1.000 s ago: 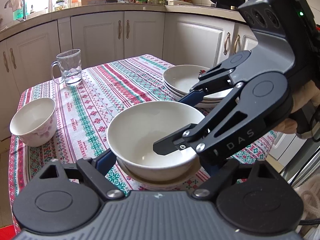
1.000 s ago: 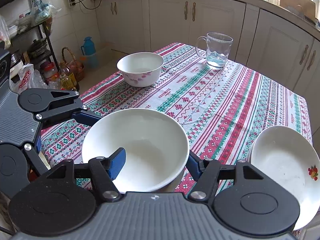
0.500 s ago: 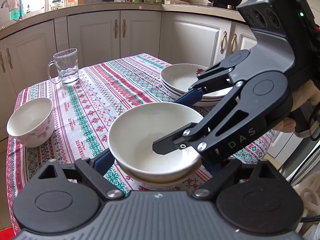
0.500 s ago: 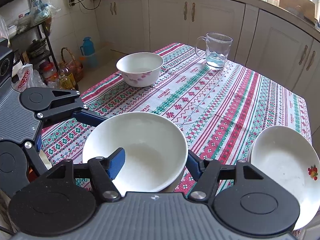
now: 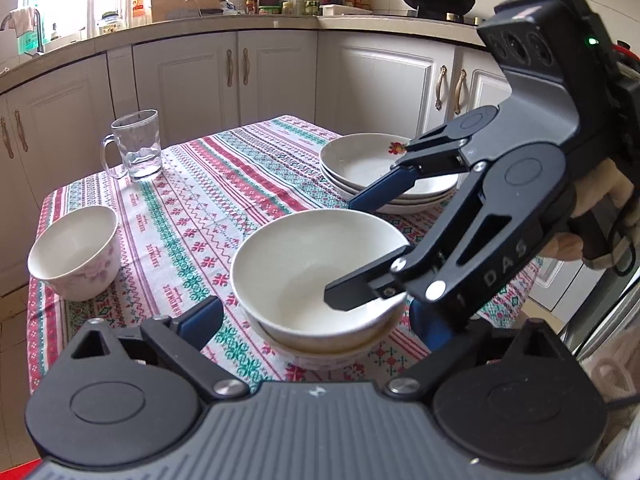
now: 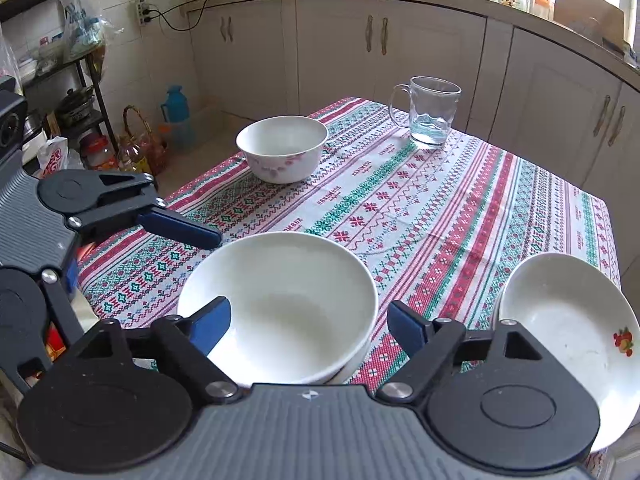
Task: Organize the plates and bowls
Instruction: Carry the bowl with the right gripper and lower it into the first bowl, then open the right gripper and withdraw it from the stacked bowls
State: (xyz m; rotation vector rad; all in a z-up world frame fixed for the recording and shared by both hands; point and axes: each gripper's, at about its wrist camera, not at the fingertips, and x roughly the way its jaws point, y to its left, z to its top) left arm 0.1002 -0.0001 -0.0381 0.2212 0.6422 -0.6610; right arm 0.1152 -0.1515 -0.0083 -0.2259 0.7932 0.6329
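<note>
Both grippers have let go: the left gripper (image 5: 316, 316) and right gripper (image 6: 308, 326) now stand with jaws apart, flanking the plain white ceramic bowl (image 6: 280, 304) nested in another bowl. Stacking looks finished here. Next likely calls for fetching the empty floral white bowl (image 6: 282, 148), well beyond it. Right of it, shallow white plates (image 5: 384, 172) sit stacked, empty.

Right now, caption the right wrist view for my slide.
Open right gripper straddles stacked white bowl; floral bowl, glass mug beyond.
</note>
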